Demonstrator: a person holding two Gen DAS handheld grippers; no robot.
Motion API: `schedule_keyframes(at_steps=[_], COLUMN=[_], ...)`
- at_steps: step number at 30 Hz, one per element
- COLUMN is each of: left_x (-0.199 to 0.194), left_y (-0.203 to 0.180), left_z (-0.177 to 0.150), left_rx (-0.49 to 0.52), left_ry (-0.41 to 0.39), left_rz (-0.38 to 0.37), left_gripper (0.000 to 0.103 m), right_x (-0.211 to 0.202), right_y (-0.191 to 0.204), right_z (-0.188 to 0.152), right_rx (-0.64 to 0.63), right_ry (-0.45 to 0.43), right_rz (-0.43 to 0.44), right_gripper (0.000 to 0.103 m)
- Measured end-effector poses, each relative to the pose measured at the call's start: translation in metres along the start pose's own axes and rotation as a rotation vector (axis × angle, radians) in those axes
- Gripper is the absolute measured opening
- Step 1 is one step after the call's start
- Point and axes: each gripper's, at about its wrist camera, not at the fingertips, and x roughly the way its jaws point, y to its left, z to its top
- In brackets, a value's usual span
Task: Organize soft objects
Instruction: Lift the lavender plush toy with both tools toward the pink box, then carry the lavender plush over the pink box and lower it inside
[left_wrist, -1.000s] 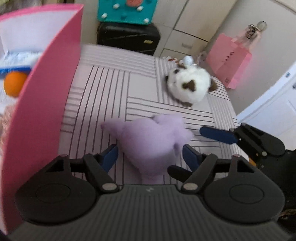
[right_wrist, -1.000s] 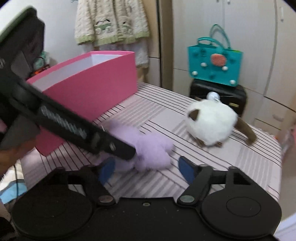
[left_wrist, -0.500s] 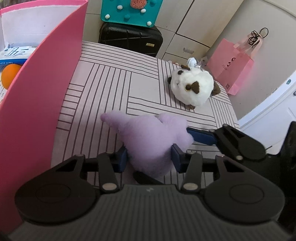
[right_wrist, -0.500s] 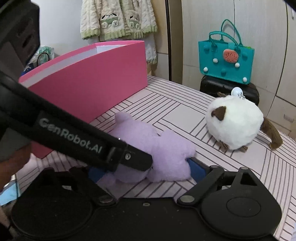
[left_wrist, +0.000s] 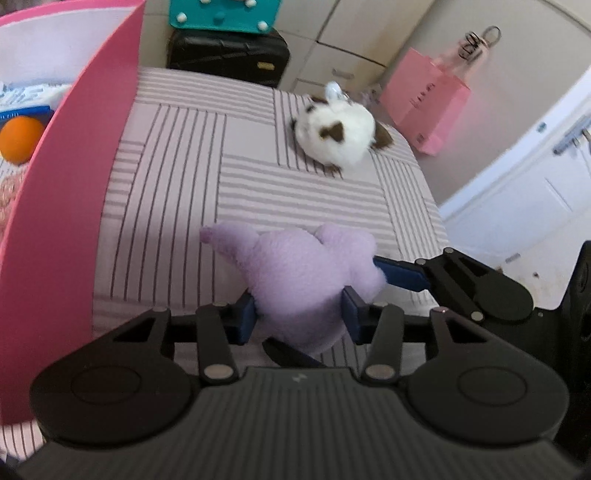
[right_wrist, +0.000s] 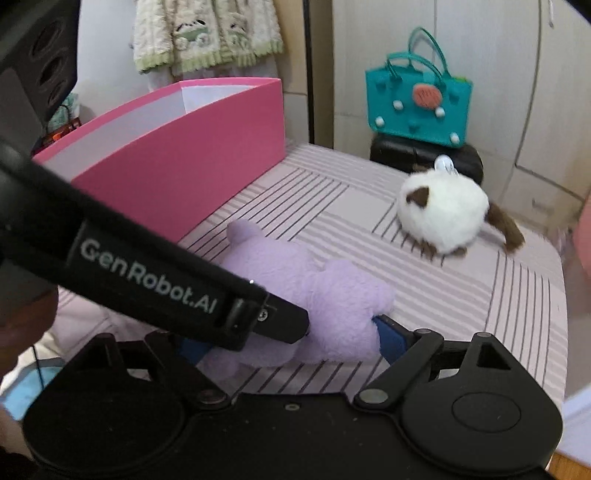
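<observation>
A purple plush toy (left_wrist: 295, 273) lies on the striped tablecloth (left_wrist: 177, 177) near the front edge. My left gripper (left_wrist: 299, 314) is shut on its near end, both blue pads pressing into the fur. My right gripper (right_wrist: 291, 343) comes in from the right with its jaws closing around the same purple plush toy (right_wrist: 325, 306). Its right pad (right_wrist: 388, 336) just touches the fur, and the left gripper's arm (right_wrist: 147, 273) hides the other pad. A white and brown plush (left_wrist: 336, 136) sits farther back on the right, apart from both grippers.
A tall pink box (left_wrist: 66, 206) stands along the left side, with an orange ball (left_wrist: 20, 138) and a blue-edged pack inside. Beyond the table are a black suitcase (left_wrist: 229, 55), a teal bag (right_wrist: 417, 107) and a pink paper bag (left_wrist: 424, 99).
My left gripper's jaws have closed onto the purple plush. The right gripper has moved in beside it and now straddles the plush's other end.
</observation>
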Motion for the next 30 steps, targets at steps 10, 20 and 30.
schedule_keyframes(at_steps=[10, 20, 30], left_x=[-0.039, -0.098, -0.147], left_y=[0.002, 0.02, 0.044], left_z=[-0.028, -0.055, -0.074], left_rx=[0.013, 0.008, -0.007], left_ry=[0.104, 0.105, 0.075], left_rz=[-0.084, -0.132, -0.164], left_gripper=[0.046, 0.046, 0.046], right_x=[-0.044, -0.084, -0.108], right_y=[0.035, 0.077, 0.13], right_z=[-0.009, -0.007, 0.004], right_rx=[0.084, 0.076, -0.023], right_ry=[0.083, 0.069, 0.072], right_rz=[0.035, 0.098, 0.128], right_gripper=[0.092, 0.092, 0.091])
